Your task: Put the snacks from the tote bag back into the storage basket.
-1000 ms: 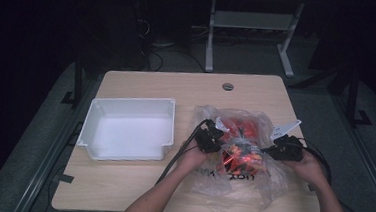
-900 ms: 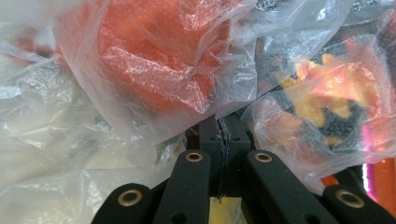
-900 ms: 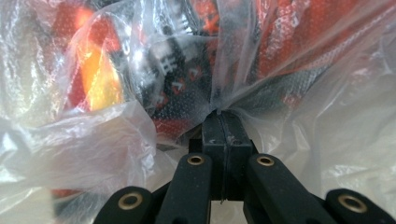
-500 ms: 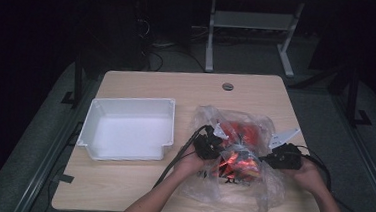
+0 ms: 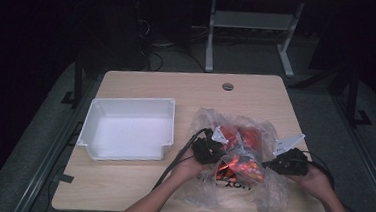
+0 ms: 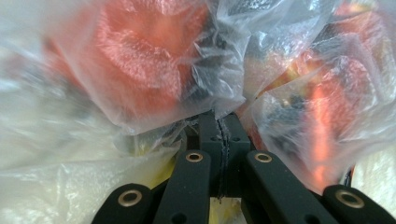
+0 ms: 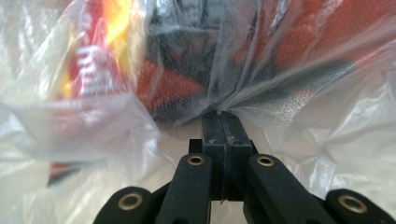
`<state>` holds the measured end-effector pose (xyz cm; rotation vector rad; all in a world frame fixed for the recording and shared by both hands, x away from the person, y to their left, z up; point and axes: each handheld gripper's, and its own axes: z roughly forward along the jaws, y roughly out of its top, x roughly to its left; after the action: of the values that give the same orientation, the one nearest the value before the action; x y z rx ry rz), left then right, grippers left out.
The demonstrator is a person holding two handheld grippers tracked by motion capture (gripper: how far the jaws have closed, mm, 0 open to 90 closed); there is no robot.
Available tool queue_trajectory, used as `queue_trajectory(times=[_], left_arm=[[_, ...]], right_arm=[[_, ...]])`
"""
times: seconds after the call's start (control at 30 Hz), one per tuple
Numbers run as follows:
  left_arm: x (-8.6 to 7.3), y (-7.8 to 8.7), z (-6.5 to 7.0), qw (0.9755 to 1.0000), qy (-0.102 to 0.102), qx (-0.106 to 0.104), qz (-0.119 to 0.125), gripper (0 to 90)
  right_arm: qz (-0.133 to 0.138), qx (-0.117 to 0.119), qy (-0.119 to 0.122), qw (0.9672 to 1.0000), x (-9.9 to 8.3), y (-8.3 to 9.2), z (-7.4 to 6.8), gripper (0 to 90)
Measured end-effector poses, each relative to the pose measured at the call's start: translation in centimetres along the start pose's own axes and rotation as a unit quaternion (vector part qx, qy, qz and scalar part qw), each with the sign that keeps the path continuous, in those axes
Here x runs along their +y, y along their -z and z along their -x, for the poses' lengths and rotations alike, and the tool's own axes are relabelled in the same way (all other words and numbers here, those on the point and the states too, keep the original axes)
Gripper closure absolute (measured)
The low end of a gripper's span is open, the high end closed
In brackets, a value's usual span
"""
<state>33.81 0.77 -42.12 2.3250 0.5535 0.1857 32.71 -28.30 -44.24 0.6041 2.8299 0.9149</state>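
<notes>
High view: table [image 5: 142, 90]; white tray [image 5: 127, 128] at 9 o'clock of centre; clear bag [image 5: 235, 189] of red packets [image 5: 237, 167] at 4 o'clock, on the table. Left gripper [image 5: 213, 150] pinched tight on bag film at the bag's 9 o'clock; right gripper [image 5: 272, 164] likewise clamped on film at its 3 o'clock.

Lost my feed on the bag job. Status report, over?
Left gripper and right gripper both shut on clear plastic bag, pinching film either side. Red packets inside bag. White tray apart at left; nothing in the way.
</notes>
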Motion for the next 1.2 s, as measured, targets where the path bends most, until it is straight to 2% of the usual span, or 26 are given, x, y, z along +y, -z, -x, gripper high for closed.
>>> queue_trajectory(times=[0.17,0.27,0.3,0.37,0.47,0.5,0.57,0.7,0.8,0.9,0.93,1.1,1.2], left_arm=[[1.8,1.0,-0.9,0.9994,0.009,0.022,0.024,89.9],[2.6,0.8,-1.8,0.9988,0.024,0.027,0.033,89.9],[2.8,0.4,-1.9,0.9988,0.027,0.030,0.028,89.9],[2.9,-0.5,-2.3,0.9988,0.026,0.040,0.014,89.8],[2.5,-2.0,-2.8,0.9983,0.038,0.044,-0.001,89.5],[2.3,-2.4,-2.8,0.9982,0.041,0.044,-0.006,89.1],[2.1,-3.0,-2.9,0.9979,0.044,0.046,-0.009,89.2],[2.0,-3.3,-3.0,0.9980,0.043,0.042,-0.018,86.7],[2.1,-2.5,-3.0,0.9982,0.042,0.041,-0.014,80.9],[2.3,-1.2,-2.8,0.9985,0.037,0.039,-0.007,74.8],[2.3,-0.7,-2.7,0.9984,0.041,0.039,-0.004,73.3],[2.3,1.5,-2.5,0.9986,0.036,0.040,0.000,68.3],[2.3,2.5,-2.2,0.9986,0.041,0.034,0.005,66.0]], right_arm=[[0.036,-0.032,-0.017,0.9987,0.5,3.1,0.9,89.5],[0.044,-0.048,-0.025,0.9976,1.0,3.9,1.8,89.5],[0.043,-0.053,-0.029,0.9972,1.1,4.0,2.3,89.5],[0.043,-0.055,-0.042,0.9967,1.2,3.6,3.1,89.5],[0.026,-0.052,-0.049,0.9971,1.2,2.1,3.8,89.5],[0.009,-0.046,-0.055,0.9974,1.1,1.0,4.0,89.5],[-0.002,-0.038,-0.059,0.9975,0.9,0.0,4.2,89.5],[-0.013,-0.032,-0.061,0.9975,0.5,-1.0,4.3,88.3],[-0.006,-0.035,-0.069,0.9970,0.3,-0.6,4.1,79.5],[0.013,-0.038,-0.078,0.9961,0.2,0.7,3.9,71.9],[0.018,-0.039,-0.079,0.9959,0.1,1.3,3.7,69.3],[0.036,-0.051,-0.071,0.9955,0.2,3.7,2.7,64.5],[0.044,-0.058,-0.063,0.9954,0.5,5.0,2.1,62.9]])
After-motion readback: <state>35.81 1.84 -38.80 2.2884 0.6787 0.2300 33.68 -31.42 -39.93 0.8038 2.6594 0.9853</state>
